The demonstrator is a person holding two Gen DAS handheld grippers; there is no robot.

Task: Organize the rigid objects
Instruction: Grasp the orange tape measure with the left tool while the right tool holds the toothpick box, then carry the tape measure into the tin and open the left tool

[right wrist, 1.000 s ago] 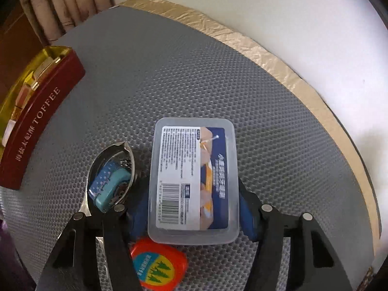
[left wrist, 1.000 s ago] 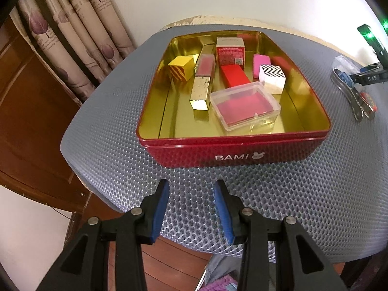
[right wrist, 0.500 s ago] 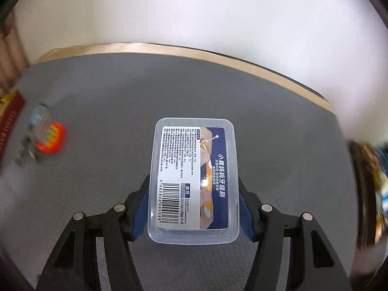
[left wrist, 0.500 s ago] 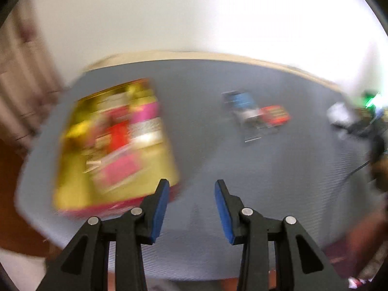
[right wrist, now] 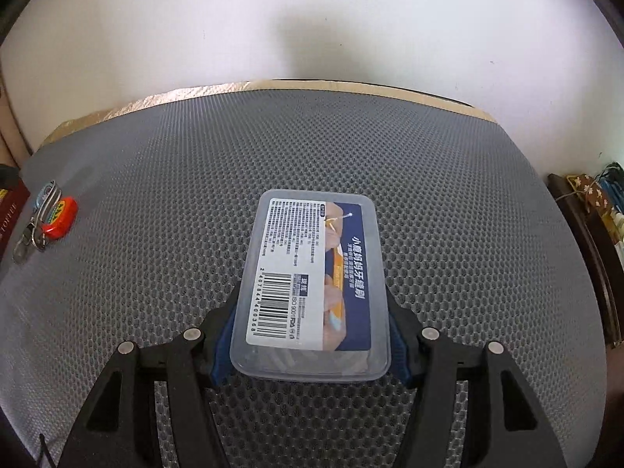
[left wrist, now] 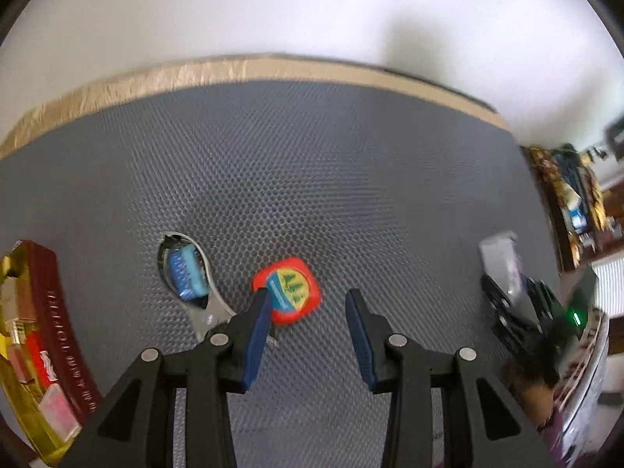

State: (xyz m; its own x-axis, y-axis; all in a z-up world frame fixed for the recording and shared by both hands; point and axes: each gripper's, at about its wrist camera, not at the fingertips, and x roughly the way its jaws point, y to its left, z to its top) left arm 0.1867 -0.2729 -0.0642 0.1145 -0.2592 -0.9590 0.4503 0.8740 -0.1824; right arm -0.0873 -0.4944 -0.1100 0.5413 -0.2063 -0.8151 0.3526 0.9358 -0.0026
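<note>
Meanwhile, the left claw (left wrist: 308,312) was wide open and held nothing. It hung low over the gray bumpy mat (left wrist: 312,179) on the tabletop. A small red tag (left wrist: 288,290) with a yellow and blue picture lay on the mat right in front of it. The claw's left finger (left wrist: 257,331) covered the tag's near left corner, but I could not tell if they touched. Just to the left of the tag lay a silver clip (left wrist: 202,296) with a little blue lock (left wrist: 187,275) inside its loop. At the far left edge sat the red tin (left wrist: 58,335), gold on the inside, with small boxes in it. The picture was a bit blurry there.

The right claw (right wrist: 312,335) was closed on a clear plastic box (right wrist: 312,284). Its blue pads squeezed the box's two long sides near the close end. The box had a label with a barcode and a blue strip with writing. The box pointed away from the camera, over the middle of the mat, well apart from the tin. I could not tell if it rested on the mat or was lifted a little. Far off to the left in this view, the red tag and the clip lay close together near the tin's side. A tan edge (right wrist: 312,85) ran along the far side of the mat, next to a white wall (right wrist: 312,19).
</note>
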